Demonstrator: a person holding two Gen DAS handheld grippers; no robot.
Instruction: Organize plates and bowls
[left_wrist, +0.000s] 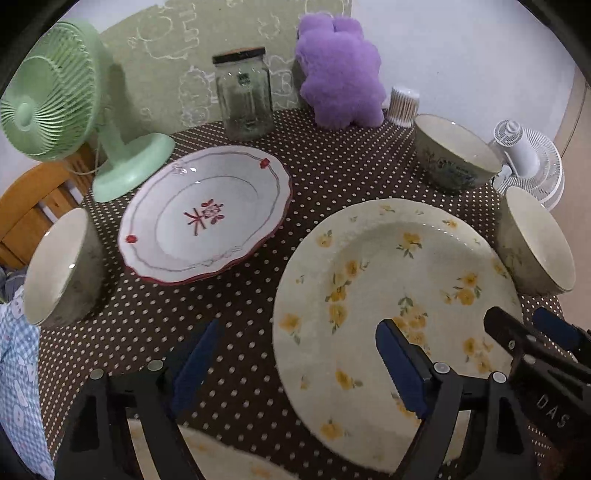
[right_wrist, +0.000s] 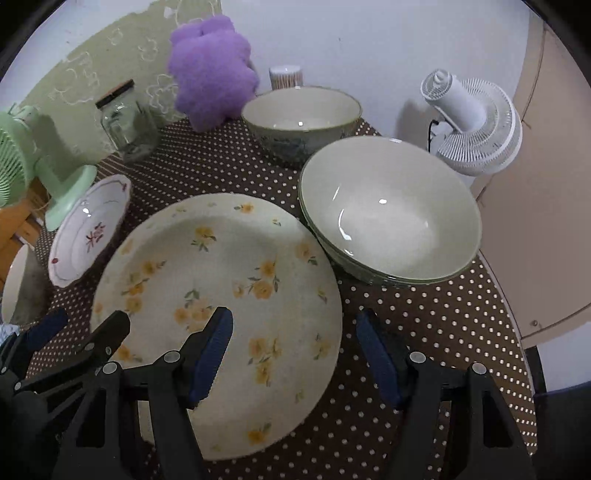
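The big yellow-flower plate (right_wrist: 218, 314) lies flat in the middle of the dotted tabletop (right_wrist: 424, 325), with a stack of pale bowls (right_wrist: 391, 210) just beside it on one side and a red-trimmed plate (left_wrist: 205, 214) near it on the other. The left tool (left_wrist: 295, 362) and the right tool (right_wrist: 293, 350) both hang over the plate's near rim with their jaws apart, each with one finger above the plate and one above the cloth, holding nothing. If a tool bites too little of the thin rim, the plate may slip and knock the bowls.
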